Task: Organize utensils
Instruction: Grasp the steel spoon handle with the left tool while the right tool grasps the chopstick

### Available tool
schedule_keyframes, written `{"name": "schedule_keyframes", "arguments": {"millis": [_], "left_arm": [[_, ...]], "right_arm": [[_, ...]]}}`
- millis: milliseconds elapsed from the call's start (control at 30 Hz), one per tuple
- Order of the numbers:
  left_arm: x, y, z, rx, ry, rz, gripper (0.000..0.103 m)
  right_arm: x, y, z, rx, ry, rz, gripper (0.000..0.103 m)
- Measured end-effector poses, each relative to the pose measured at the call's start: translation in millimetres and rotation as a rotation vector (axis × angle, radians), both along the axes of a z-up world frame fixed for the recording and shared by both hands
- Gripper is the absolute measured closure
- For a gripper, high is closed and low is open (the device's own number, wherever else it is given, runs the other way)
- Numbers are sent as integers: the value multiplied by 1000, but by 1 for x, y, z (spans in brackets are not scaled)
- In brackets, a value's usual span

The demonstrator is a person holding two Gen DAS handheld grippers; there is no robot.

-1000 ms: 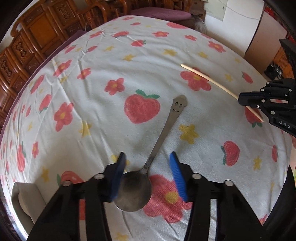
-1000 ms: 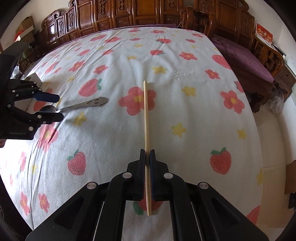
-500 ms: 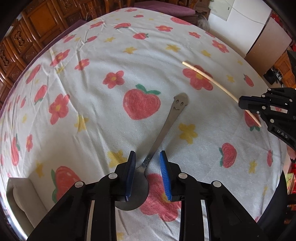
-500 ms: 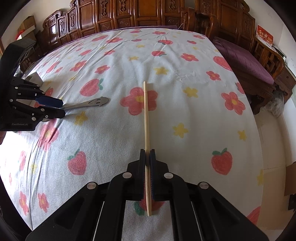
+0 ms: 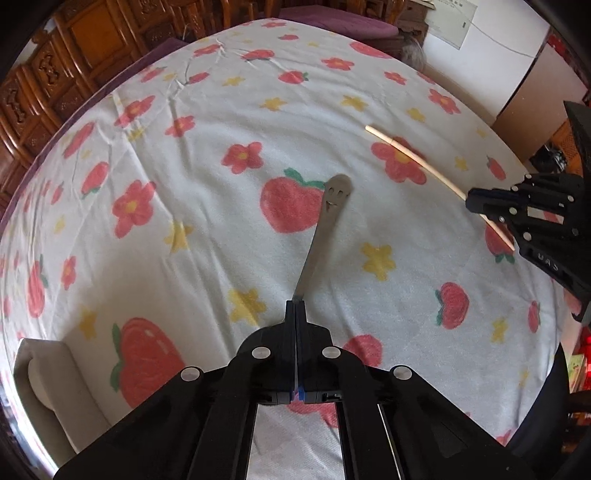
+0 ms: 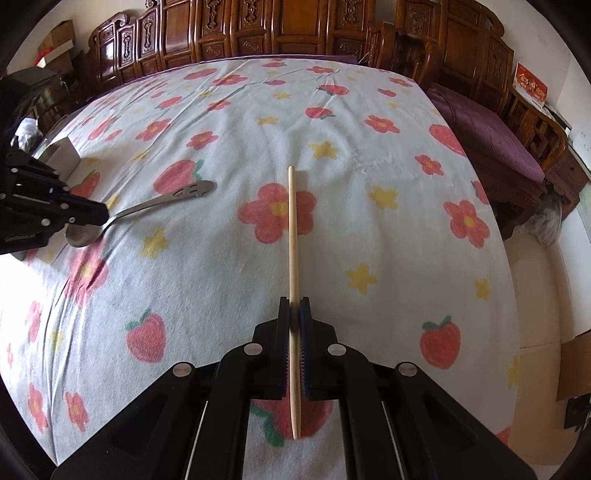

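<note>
A metal spoon (image 5: pixel 325 221) with a smiley-face handle lies on the flowered tablecloth (image 5: pixel 207 110). My left gripper (image 5: pixel 296 305) points down at it, its jaws closing and the pads pressing the handle just above the bowl. The bowl is hidden under the gripper. From the right wrist view the spoon (image 6: pixel 162 201) and its bowl show beside the left gripper (image 6: pixel 101 214). My right gripper (image 6: pixel 294 306) is shut on a pale wooden chopstick (image 6: pixel 293 229), which sticks out forward over the cloth. The left wrist view shows the chopstick (image 5: pixel 406 153) running into the right gripper (image 5: pixel 471 201).
A whitish box (image 5: pixel 40 380) stands at the table's near left corner and shows again as a box (image 6: pixel 62 155) behind the left gripper. Carved wooden furniture (image 6: pixel 258 29) and a purple-cushioned bench (image 6: pixel 487 136) ring the table. The tablecloth (image 6: pixel 369 147) stretches wide beyond the utensils.
The left gripper's blue pads, wide apart around the spoon a second ago, have come together on its handle. The right gripper with the chopstick has stayed put.
</note>
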State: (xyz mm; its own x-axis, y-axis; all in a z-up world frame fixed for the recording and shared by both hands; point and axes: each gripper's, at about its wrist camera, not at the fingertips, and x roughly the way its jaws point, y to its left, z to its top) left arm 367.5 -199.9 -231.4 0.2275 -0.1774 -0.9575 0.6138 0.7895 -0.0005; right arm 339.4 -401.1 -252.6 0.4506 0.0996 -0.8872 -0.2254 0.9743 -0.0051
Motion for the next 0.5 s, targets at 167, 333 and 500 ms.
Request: {"name": "schedule_keyframes", "arguments": {"millis": [167,333,500], "left_arm": [[0,0,7,8,-46,-2,103],[3,-12,9,23,-64,-53,81],[8,-20,-10,57,-5,-86,80]], "right_arm": [[3,1,0,1,1,-11,96],[3,-1,0,17,4,-15,96],[4,-2,0,16,4,-13,96]]}}
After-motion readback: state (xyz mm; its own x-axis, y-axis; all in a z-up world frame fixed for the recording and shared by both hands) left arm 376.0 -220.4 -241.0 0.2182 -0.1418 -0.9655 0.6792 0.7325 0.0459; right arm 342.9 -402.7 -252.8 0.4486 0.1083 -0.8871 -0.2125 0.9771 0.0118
